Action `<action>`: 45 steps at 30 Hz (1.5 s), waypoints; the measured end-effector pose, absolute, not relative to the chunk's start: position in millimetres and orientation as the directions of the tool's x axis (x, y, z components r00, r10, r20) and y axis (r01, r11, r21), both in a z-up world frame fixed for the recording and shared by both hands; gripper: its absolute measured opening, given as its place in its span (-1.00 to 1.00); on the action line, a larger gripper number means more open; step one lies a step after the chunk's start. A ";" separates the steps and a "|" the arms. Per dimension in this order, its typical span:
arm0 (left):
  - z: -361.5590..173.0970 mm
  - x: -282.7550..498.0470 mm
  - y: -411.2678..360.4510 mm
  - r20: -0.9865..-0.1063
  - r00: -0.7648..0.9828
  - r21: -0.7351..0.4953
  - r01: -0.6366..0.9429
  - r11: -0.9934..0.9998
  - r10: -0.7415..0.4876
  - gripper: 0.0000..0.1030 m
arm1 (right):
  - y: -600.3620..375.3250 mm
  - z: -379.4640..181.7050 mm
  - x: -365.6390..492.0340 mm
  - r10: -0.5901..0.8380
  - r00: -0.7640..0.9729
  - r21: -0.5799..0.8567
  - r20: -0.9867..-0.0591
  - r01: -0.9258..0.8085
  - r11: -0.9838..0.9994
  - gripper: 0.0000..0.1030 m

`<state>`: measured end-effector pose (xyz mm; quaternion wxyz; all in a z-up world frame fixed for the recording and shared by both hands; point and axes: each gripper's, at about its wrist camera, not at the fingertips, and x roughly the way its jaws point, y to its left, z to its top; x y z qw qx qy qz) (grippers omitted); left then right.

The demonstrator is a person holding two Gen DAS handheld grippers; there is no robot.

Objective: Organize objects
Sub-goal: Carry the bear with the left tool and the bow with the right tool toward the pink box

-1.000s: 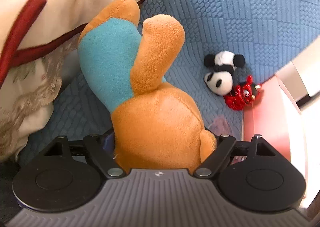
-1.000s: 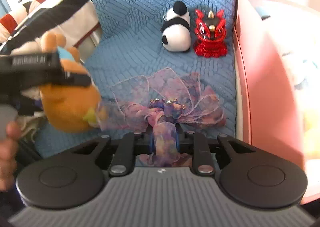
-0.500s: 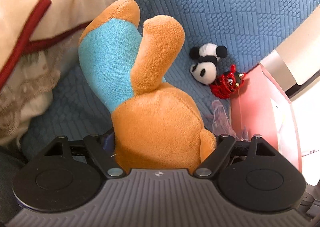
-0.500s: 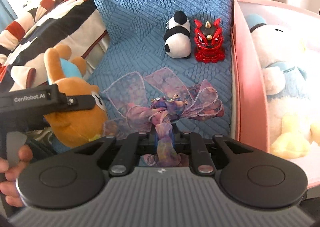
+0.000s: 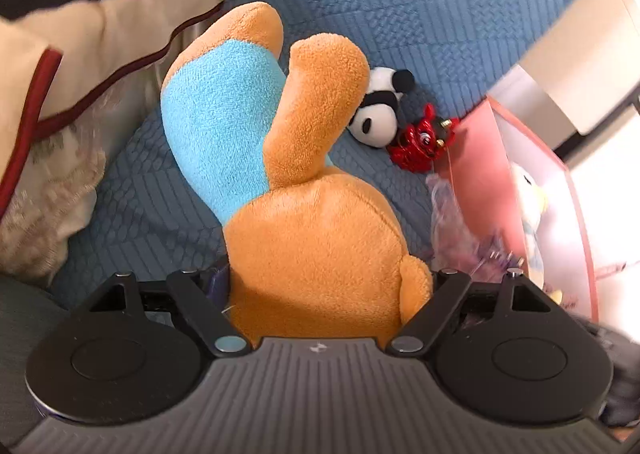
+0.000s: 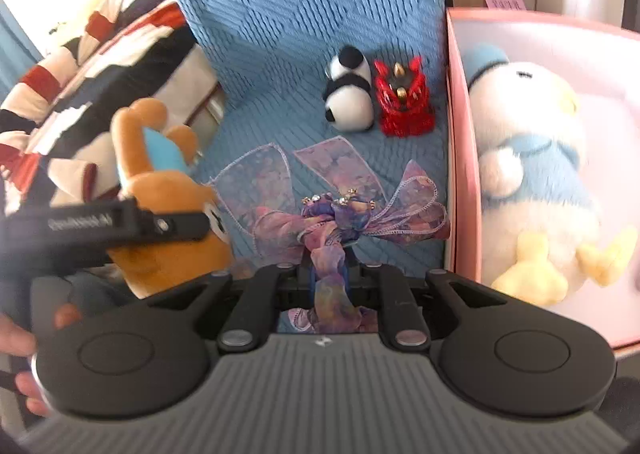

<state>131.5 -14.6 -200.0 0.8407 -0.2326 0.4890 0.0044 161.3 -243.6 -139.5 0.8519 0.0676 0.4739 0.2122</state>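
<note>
The left gripper (image 5: pixel 320 286) clamps the orange plush (image 5: pixel 316 238). The right gripper (image 6: pixel 330 278) pinches the purple ribbon bow (image 6: pixel 336 213), above the blue cushion (image 6: pixel 304 13) beside the pink box (image 6: pixel 460 173).

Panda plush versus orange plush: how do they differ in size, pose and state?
The panda plush is small and black-and-white; the orange plush is much larger, with a blue patch. The panda plush lies loose on the blue cover beside the red lion toy; the orange plush is clamped in the left gripper. Both are soft toys outside the pink box.
</note>
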 end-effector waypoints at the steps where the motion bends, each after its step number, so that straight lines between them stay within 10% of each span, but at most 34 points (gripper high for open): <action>1: -195.6 130.7 -15.1 -0.821 0.527 -0.389 -0.236 0.890 -0.219 0.63 | -245.4 -135.9 161.6 0.427 0.461 0.320 -0.778 -0.294 0.901 -0.70; 45: -74.0 241.8 -233.2 -0.784 0.485 -0.360 0.153 0.920 -0.387 0.63 | -412.6 -17.8 200.9 0.287 0.700 0.215 -0.654 -0.192 0.958 -0.70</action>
